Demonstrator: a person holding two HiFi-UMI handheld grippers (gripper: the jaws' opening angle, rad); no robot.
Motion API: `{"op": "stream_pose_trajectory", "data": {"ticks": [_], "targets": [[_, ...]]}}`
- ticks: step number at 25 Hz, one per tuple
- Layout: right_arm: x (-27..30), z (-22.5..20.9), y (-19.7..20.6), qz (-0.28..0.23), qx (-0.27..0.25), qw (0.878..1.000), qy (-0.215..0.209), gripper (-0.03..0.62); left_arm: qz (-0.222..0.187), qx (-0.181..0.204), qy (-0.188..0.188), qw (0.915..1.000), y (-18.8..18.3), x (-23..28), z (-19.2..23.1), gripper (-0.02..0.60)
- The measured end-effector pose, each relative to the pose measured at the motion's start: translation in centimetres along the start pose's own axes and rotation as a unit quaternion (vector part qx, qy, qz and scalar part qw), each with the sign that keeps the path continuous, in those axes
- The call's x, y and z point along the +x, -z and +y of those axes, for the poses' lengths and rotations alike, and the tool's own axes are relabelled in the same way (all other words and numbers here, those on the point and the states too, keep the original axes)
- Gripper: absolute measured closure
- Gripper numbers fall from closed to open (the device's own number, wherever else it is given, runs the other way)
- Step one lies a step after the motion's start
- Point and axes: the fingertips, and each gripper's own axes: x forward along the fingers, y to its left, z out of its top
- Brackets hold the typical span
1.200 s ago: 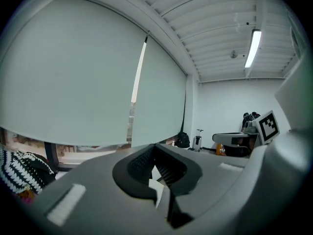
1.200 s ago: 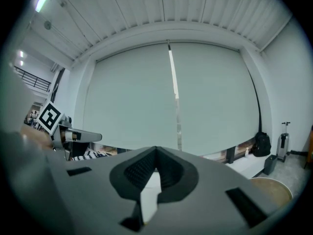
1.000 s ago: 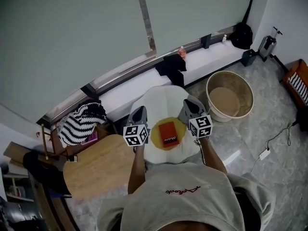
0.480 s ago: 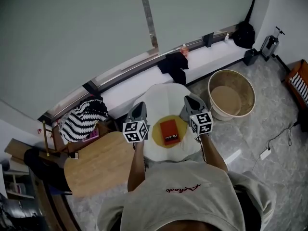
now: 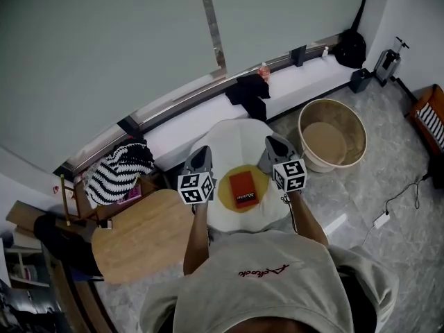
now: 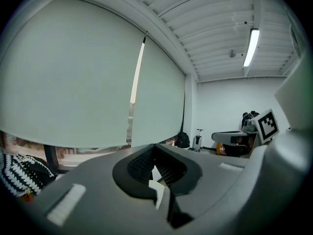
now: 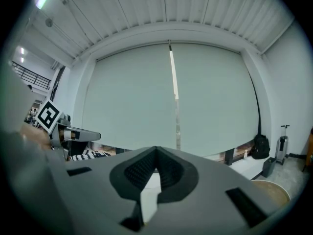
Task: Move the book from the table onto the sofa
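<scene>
A red book (image 5: 243,188) lies flat on a round yellow pad (image 5: 227,198), which rests on a white rounded seat (image 5: 234,143) right in front of me. My left gripper (image 5: 202,157) hangs just left of the book, and my right gripper (image 5: 272,145) just right of it; neither touches it. Both point away from me toward the window. Seen along its own jaws, the left gripper (image 6: 155,150) is shut with nothing between the pads. The right gripper (image 7: 155,154) is likewise shut and empty. The book is hidden in both gripper views.
A round wooden table (image 5: 139,238) stands at the left by my elbow. A tan tub (image 5: 331,137) sits on the floor at the right. Behind the seat runs a window ledge (image 5: 305,78) with a black cloth (image 5: 247,93). A striped knit bundle (image 5: 118,172) lies far left.
</scene>
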Motion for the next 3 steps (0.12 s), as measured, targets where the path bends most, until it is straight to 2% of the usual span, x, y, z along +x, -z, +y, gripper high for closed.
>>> {"op": "stream_pose_trajectory", "data": {"ticks": [3], "targets": [[-0.17, -0.19, 0.1, 0.001, 0.003, 1.0, 0.0, 0.585, 0.005, -0.002, 0.001, 1.0, 0.51, 0.16, -0.39, 0.572]]}}
